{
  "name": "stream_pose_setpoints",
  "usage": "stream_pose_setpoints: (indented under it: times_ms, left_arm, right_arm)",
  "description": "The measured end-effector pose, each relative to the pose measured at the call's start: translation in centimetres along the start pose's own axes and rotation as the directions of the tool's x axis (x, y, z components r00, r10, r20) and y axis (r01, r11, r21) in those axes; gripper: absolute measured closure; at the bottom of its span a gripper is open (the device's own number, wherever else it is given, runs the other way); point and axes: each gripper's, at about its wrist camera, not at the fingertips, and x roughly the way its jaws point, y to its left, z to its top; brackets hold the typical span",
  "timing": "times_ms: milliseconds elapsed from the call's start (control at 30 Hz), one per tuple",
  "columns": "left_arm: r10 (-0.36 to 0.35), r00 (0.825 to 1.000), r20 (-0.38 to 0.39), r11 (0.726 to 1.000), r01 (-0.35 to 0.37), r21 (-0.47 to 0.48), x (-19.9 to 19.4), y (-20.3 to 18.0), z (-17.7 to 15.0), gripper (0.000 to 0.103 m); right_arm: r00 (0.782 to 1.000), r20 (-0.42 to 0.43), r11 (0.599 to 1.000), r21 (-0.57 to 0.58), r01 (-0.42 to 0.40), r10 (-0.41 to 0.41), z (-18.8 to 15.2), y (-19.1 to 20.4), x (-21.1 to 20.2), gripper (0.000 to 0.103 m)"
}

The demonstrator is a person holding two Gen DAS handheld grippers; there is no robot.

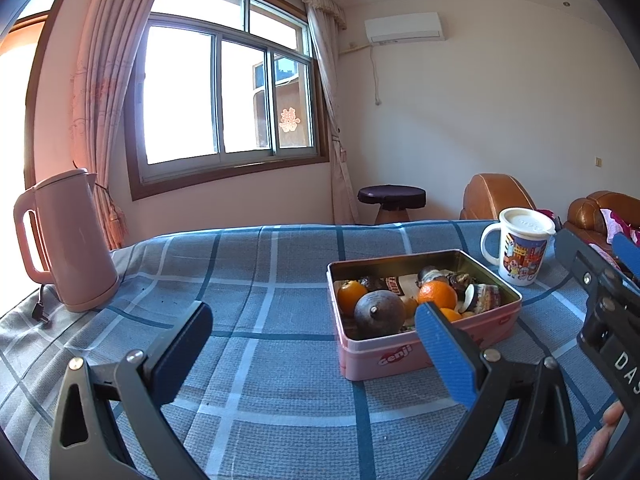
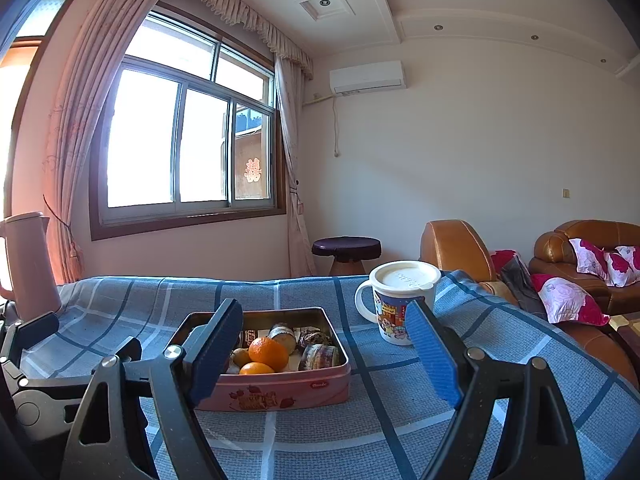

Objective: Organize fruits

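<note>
A pink tin box (image 1: pixel 384 354) stands on the blue checked tablecloth; it also shows in the right wrist view (image 2: pixel 280 390). It holds oranges (image 1: pixel 437 294) (image 2: pixel 268 353), a dark round fruit (image 1: pixel 378 313), a small brown fruit (image 2: pixel 241 357) and wrapped snacks (image 2: pixel 320 356). My left gripper (image 1: pixel 316 344) is open and empty, above the cloth just left of the tin. My right gripper (image 2: pixel 326 354) is open and empty, held in front of the tin, which lies partly behind its left finger. The right gripper's body (image 1: pixel 604 300) shows at the left wrist view's right edge.
A pink kettle (image 1: pixel 66 240) stands at the table's left with its plug on the cloth. A lidded cartoon mug (image 1: pixel 518 246) (image 2: pixel 400 300) stands right of the tin. Brown leather sofas (image 2: pixel 580 248) with cushions and a dark stool (image 2: pixel 346 250) stand beyond the table.
</note>
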Motion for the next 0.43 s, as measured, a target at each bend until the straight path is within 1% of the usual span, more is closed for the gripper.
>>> stream_pose_setpoints:
  times_ms: [433]
  left_arm:
    - [-0.004, 1.000, -0.003, 1.000, 0.004, 0.004, 0.13, -0.29, 0.11, 0.000]
  right_arm:
    - [1.000, -0.007, 1.000, 0.003, 0.005, -0.005, -0.11, -0.11, 0.02, 0.018]
